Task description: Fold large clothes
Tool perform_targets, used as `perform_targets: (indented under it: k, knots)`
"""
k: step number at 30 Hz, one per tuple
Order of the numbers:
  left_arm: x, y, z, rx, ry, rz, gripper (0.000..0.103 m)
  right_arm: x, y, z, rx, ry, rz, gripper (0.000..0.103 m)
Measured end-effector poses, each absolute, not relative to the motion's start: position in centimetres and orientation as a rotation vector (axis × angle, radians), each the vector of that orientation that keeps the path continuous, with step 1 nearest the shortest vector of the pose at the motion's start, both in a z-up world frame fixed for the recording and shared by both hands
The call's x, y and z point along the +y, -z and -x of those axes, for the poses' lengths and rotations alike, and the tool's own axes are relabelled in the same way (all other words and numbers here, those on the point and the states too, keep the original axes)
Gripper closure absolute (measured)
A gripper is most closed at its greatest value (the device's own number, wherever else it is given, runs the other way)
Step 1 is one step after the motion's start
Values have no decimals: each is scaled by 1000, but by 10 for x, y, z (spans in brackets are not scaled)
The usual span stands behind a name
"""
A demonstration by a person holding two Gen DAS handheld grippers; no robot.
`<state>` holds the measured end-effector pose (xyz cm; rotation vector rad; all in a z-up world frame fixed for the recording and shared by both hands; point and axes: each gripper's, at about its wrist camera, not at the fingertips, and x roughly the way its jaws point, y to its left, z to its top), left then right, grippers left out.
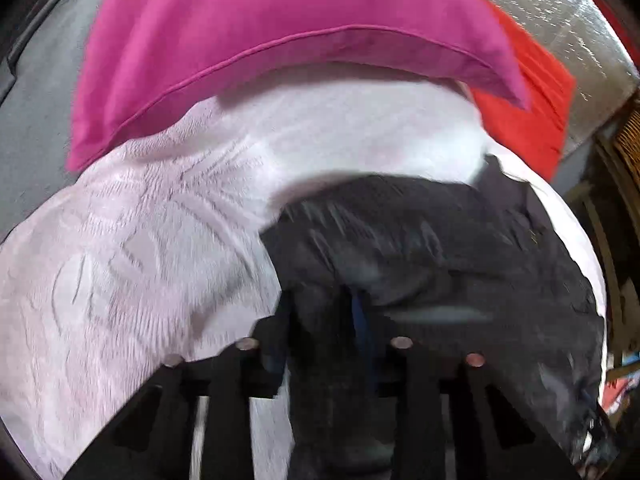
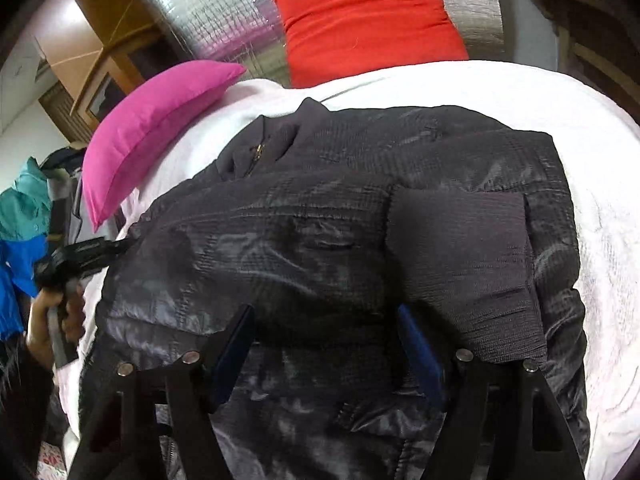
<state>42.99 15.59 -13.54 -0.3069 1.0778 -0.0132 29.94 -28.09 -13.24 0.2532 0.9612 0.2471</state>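
My left tool [image 1: 324, 320] is closed on the edge of the dark jacket [image 2: 340, 240], fabric bunched between its fingers. My right tool [image 2: 326, 340] stands open over the jacket, gripping nothing. The jacket lies spread on the white bed [image 2: 600, 240], near 2 pillows: pink pillow [image 2: 152, 128], red pillow [image 2: 368, 20].

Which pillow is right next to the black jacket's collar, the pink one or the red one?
The pink pillow. It lies beside the black jacket's collar, while the red pillow stands further back against the silver wall.
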Motion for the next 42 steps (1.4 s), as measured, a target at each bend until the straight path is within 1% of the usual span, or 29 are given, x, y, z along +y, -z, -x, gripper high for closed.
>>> perform_targets:
  k: [1,5,9,10,11,13,14,16,18,21,23,24,28,31,35,39,42]
  knots:
    - [157,138,-436,1080,2,287,80,-282,133,-300,963,-244,-242,27]
    - [149,135,-436,1058,-27,208,79,-282,136,-299,962,-237,-227,27]
    - [137,100,-398,940,-82,129,75,-283,132,-297,952,-236,-245,27]
    - [132,88,-383,902,-61,134,68,-284,128,-295,945,-233,-255,27]
    - [127,80,-371,876,-42,124,53,-284,124,-293,938,-227,-261,27]
    - [113,65,-336,796,-19,91,34,-286,107,-284,879,-216,-279,27]
    - [103,62,-331,769,-12,73,33,-286,99,-281,846,-219,-285,27]
    - [82,64,-313,749,18,9,33,-284,86,-281,796,-215,-276,23]
    - [64,78,-314,769,39,-32,33,-282,84,-289,788,-204,-251,22]
    - [50,111,-322,852,21,-95,33,-292,103,-313,830,-137,-226,22]
    - [45,123,-321,865,10,-128,30,-304,128,-328,904,-114,-264,22]
    - [44,125,-323,859,9,-134,30,-306,135,-331,907,-120,-267,22]
    - [52,116,-325,887,15,-87,31,-304,124,-325,887,-119,-269,22]
    - [62,90,-307,850,35,-44,31,-315,103,-299,836,-149,-322,22]
    - [99,62,-252,810,37,16,31,-334,83,-240,800,-163,-322,22]
    - [142,56,-184,825,19,115,28,-359,77,-173,808,-144,-338,20]
    - [168,65,-131,848,-11,173,26,-379,85,-107,821,-109,-366,19]
